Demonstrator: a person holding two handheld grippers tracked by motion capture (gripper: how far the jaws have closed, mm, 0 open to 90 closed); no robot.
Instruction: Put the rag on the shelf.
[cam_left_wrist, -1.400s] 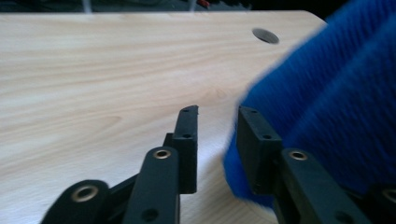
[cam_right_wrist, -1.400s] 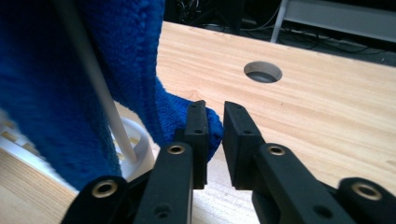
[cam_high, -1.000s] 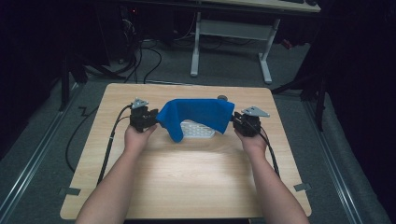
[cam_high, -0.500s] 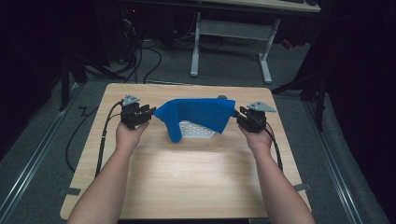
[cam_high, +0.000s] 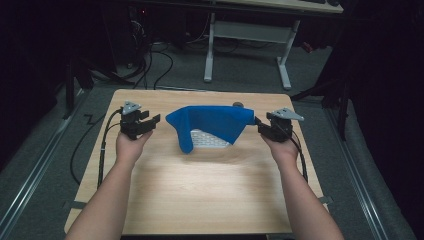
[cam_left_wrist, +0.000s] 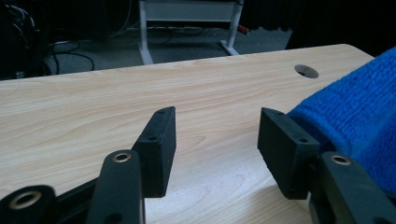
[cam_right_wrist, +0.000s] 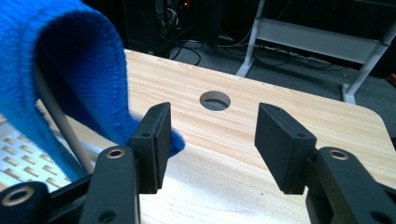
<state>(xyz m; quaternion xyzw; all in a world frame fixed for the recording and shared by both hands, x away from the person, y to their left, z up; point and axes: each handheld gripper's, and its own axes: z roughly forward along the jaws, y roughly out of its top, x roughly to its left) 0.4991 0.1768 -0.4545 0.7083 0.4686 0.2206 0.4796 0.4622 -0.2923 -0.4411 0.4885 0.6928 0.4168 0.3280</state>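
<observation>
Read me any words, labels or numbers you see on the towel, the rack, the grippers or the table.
None to read: the blue towel, the white rack under it, the left gripper, the right gripper and the wooden table bear no visible writing, label or number in any view.

A light wooden table with rounded corners is set on a grey carpeted floor, and a round cable hole is cut near its far edge. Behind it, a white metal desk frame on two legs can be seen, with black cables strewn on the floor to its left. A metal rail is laid along the floor on the left side. The rest of the room is kept pretty dark; only the tabletop is properly lit.
</observation>
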